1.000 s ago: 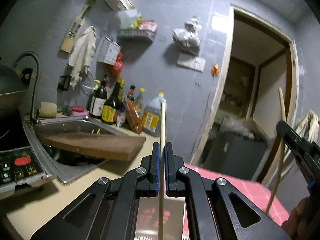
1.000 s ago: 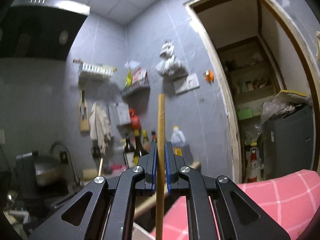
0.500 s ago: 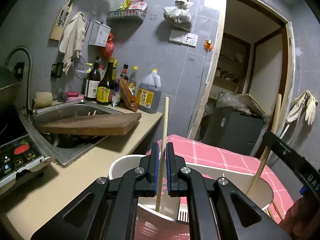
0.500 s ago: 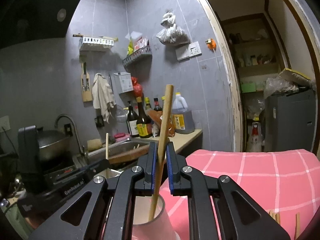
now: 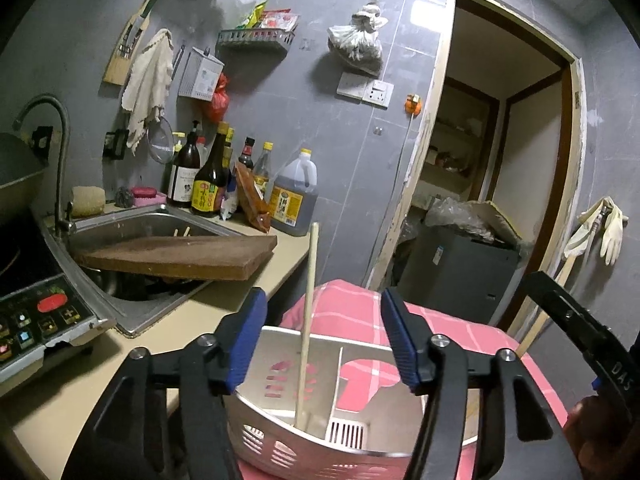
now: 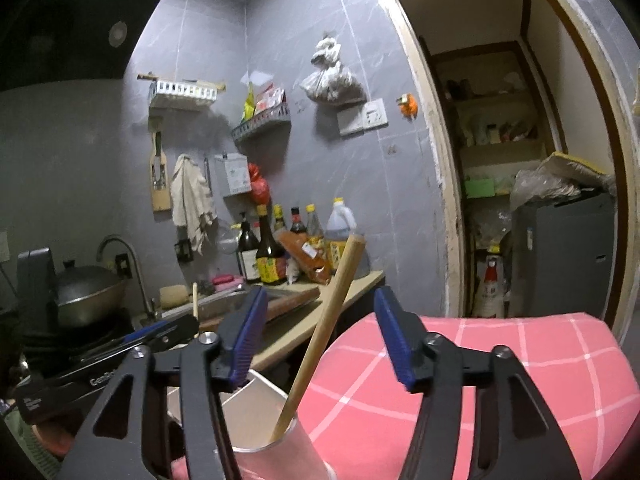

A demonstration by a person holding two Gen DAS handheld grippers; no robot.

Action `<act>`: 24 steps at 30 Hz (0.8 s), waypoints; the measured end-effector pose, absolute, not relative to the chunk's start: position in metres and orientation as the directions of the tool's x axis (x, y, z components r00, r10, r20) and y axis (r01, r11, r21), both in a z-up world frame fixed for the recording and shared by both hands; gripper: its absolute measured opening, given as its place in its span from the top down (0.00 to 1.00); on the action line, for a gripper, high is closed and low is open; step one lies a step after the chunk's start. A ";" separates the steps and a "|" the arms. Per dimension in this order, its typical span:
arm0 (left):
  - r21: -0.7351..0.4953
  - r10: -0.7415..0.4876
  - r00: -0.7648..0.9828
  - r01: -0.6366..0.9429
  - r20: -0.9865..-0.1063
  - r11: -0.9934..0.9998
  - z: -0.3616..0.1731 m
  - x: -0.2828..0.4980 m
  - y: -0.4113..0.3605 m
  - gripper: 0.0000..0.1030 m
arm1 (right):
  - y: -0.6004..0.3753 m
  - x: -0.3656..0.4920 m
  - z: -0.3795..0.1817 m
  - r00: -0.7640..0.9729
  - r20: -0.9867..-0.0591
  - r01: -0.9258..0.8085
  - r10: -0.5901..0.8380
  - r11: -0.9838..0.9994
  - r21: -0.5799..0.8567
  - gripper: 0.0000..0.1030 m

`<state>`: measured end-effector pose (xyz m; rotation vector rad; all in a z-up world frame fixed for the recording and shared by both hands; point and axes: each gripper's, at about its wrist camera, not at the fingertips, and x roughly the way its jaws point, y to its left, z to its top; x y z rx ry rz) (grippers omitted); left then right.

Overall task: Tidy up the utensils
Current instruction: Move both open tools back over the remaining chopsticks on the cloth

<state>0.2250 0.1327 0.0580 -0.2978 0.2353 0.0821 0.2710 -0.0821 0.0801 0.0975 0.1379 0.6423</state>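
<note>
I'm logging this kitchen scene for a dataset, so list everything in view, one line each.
chopstick: one, pale wood, standing in the holder's left compartment, between the left gripper's pads, untouched
second chopstick: one, tan wood, leaning in the holder, free of the right gripper's pads
utensil holder: one, white, slotted, divided, on the pink cloth
checked cloth: one, pink
cutting board: one, brown, across the sink
sink: one, steel
sauce bottles: several, dark, at the wall
oil jug: one, dark, yellow cap
towel: one, off-white, hanging
induction cooker: one, black
wok: one, grey
rubber gloves: pale, hanging
left gripper: black, blue pads, jaws opening
right gripper: same, jaws opening
</note>
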 end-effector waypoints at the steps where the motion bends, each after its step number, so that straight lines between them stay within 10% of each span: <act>1: -0.279 0.049 0.970 -0.117 -0.239 0.953 0.060 0.224 0.132 0.43 | -0.085 0.269 0.083 0.797 -0.090 -0.585 0.597 0.800 0.131 0.42; 3: -0.275 0.055 0.972 -0.118 -0.228 0.954 0.064 0.220 0.128 0.40 | -0.090 0.266 0.086 0.806 -0.079 -0.575 0.586 0.808 0.131 0.22; 11: -0.245 0.031 0.987 -0.069 -0.155 0.967 0.083 0.196 0.103 0.16 | -0.133 0.245 0.096 0.863 -0.053 -0.493 0.502 0.861 0.130 0.00; 24: -0.213 -0.089 0.990 0.064 -0.111 0.975 0.090 0.161 0.038 0.02 | -0.226 0.184 0.103 0.941 -0.032 -0.331 0.337 0.935 0.124 0.00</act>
